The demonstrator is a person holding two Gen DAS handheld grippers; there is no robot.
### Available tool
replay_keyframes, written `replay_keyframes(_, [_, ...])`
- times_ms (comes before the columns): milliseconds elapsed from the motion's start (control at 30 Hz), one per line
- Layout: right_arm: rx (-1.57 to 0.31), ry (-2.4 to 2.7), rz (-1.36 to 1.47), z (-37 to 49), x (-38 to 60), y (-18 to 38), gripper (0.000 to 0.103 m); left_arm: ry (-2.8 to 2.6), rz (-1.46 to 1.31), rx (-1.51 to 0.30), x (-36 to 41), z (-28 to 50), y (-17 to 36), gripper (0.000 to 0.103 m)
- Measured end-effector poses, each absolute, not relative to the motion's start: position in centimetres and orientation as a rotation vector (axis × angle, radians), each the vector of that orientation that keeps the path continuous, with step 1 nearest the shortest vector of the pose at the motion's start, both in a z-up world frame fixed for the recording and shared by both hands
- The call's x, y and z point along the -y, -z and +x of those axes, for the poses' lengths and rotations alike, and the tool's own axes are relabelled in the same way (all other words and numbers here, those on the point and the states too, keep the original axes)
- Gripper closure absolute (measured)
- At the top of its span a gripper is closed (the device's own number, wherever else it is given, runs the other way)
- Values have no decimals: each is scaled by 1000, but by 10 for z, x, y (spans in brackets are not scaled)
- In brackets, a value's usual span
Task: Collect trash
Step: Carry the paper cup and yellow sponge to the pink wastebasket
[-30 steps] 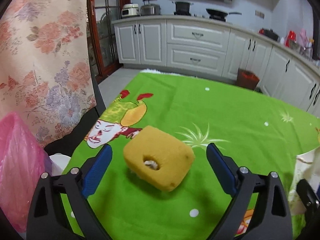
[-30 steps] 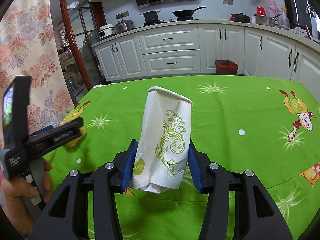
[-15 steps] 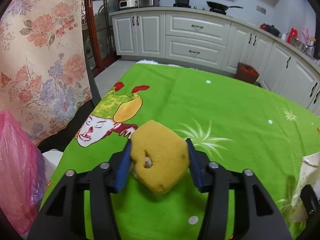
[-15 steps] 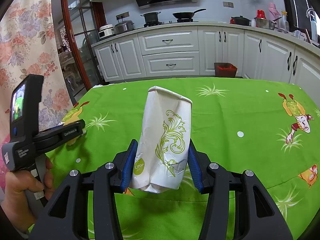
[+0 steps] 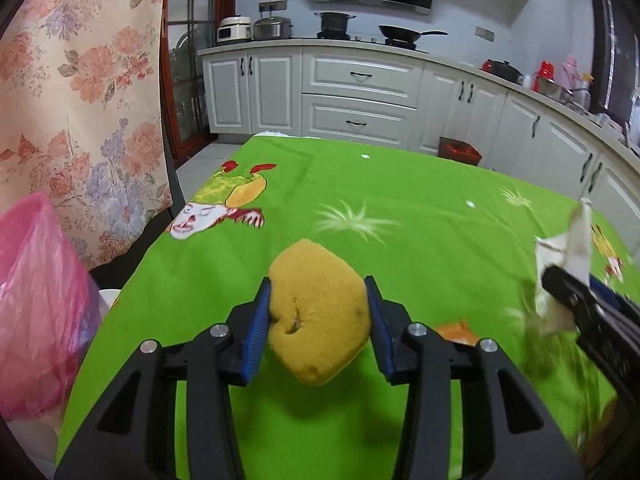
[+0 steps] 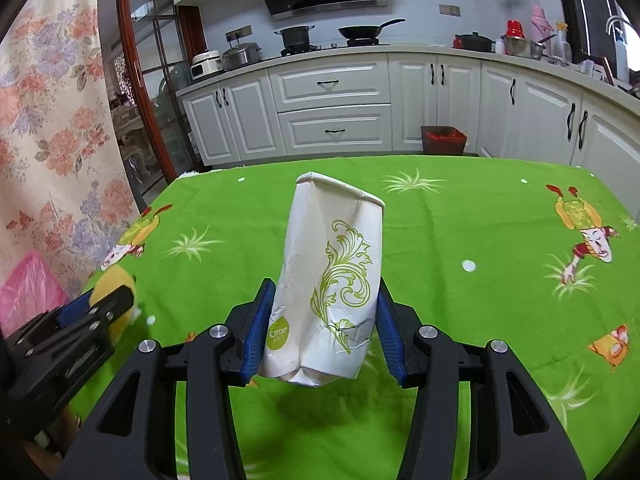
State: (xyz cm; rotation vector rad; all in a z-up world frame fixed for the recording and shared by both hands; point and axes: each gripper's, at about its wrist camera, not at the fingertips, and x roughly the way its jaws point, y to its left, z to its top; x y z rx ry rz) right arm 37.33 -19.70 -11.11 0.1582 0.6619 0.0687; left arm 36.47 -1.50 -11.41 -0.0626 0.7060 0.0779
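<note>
Black plastic left gripper point(image 5: 318, 320) and right gripper point(image 6: 326, 320), blue ribbed pads point(image 6: 258, 330), silver round screws point(image 5: 219, 330) on arms.

Right gripper point(image 6: 324, 320): you clamp a crushed paper cup point(image 6: 330, 276).
Left gripper point(image 6: 94, 306): your jaws are closing on a yellow sponge point(image 6: 112, 284).

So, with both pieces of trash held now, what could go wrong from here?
1. The left hand-held gripper is closing on the yellow sponge; the soft, squashed foam could slip out.
2. The right hand-held gripper holds the crumpled paper cup only near its base, so it may tilt or drop.
3. The pink bag sags beside the table; trash might miss it.
</note>
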Motion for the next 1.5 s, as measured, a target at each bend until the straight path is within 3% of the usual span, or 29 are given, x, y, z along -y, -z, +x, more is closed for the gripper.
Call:
replay_keyframes(1000, [-694, -215, 63, 262, 172, 116, 55, 13, 14, -650, 16, 236, 112, 59])
replay_keyframes(1500, [-681, -402, 4, 235, 127, 103, 55, -46, 36, -570, -22, 178, 85, 58])
